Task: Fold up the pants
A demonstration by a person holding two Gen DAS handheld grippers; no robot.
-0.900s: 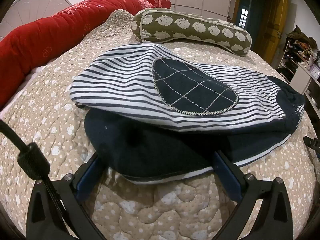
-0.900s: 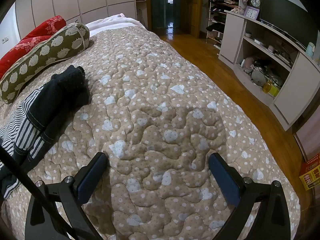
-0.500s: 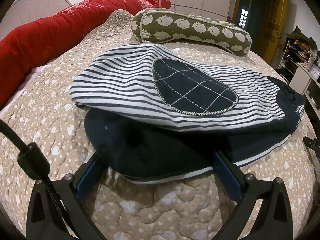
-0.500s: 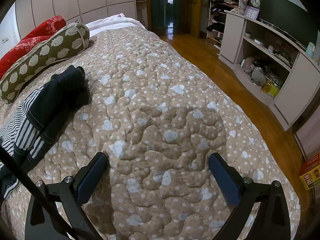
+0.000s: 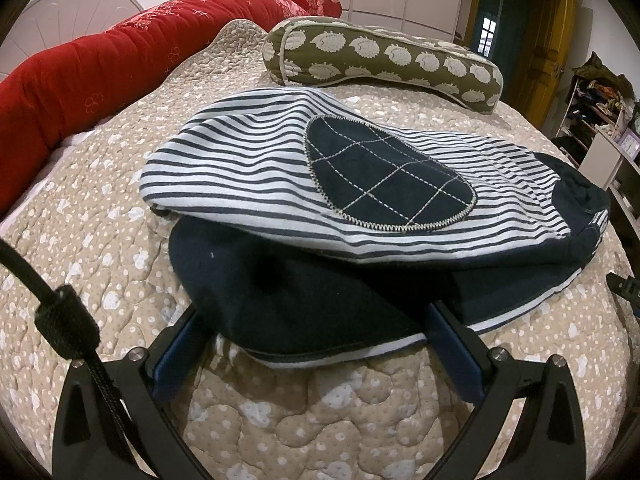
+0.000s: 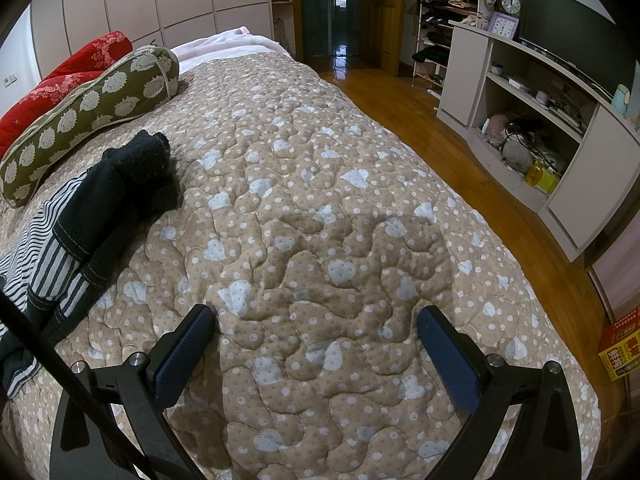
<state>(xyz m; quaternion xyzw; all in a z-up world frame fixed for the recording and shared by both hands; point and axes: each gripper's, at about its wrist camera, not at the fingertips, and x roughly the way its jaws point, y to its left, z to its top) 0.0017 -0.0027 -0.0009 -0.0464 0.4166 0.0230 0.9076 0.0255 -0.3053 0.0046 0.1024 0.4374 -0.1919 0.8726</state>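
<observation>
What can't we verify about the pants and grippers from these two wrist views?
- Lower layers of the pants: left wrist view, hidden under the striped top fold.
- Contact between left gripper and the dark hem: the cloth covers the fingertips.
- Most of the pants in the right wrist view: cut off by the left edge.
- Right gripper height above the quilt: unclear.

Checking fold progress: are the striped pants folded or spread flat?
Folded: the striped pants lie doubled, the striped layer with its navy patch over a dark layer.

We note a quilted beige bed (image 6: pixel 320 208), pale wardrobe doors (image 6: pixel 160 0), wooden floor (image 6: pixel 404 96) — an open shelving unit (image 6: pixel 532 120) holding clocks and clutter.
</observation>
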